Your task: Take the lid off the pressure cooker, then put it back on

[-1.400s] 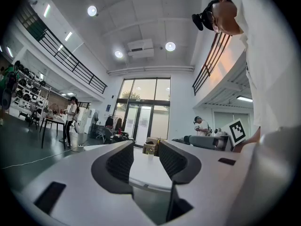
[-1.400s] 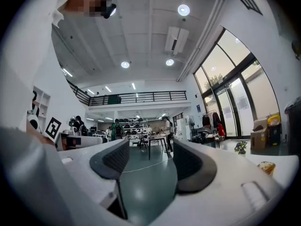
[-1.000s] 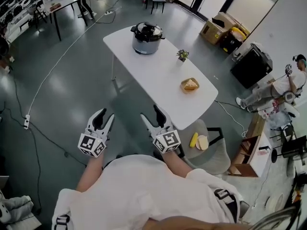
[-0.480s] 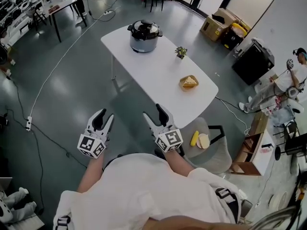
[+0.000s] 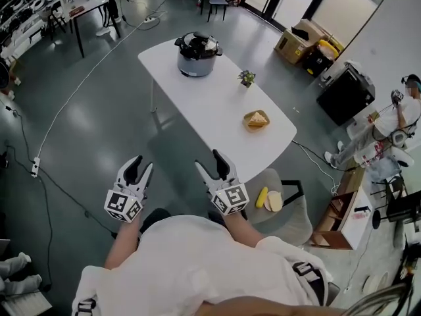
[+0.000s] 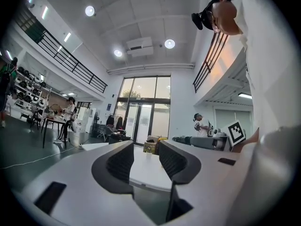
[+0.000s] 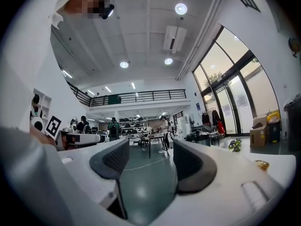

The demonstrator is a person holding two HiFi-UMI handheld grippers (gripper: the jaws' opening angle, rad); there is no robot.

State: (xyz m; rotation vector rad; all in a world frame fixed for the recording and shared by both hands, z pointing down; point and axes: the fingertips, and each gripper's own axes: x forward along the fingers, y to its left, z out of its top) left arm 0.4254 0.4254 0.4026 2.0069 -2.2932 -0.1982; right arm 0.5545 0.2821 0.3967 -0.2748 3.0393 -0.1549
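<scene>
Little has changed over the last second: both grippers sit slightly lower in the head view and the table has drifted a touch within the frame, nothing more.

Tabletop (image 5: 217, 104): white, long, set well ahead of the person and running away on a diagonal.

Pressure cooker (image 5: 197, 63): upright at the far end of the tabletop, well apart from both grippers. Its dark lid (image 5: 197, 43) is seated on the pot.

Left gripper (image 5: 139, 163) and right gripper (image 5: 208, 160): held side by side in front of the person's body, over the floor and short of the near table edge. In each gripper view the jaws stand apart with only the room between them, so neither carries anything.

Step in hand, as judged: the approach; removal of the lid is not yet begun. The next move calls for closing the whole gap to the far end of the tabletop, then bringing a gripper down onto the lid's top handle. The other gripper would probably need to steady the pot.
</scene>
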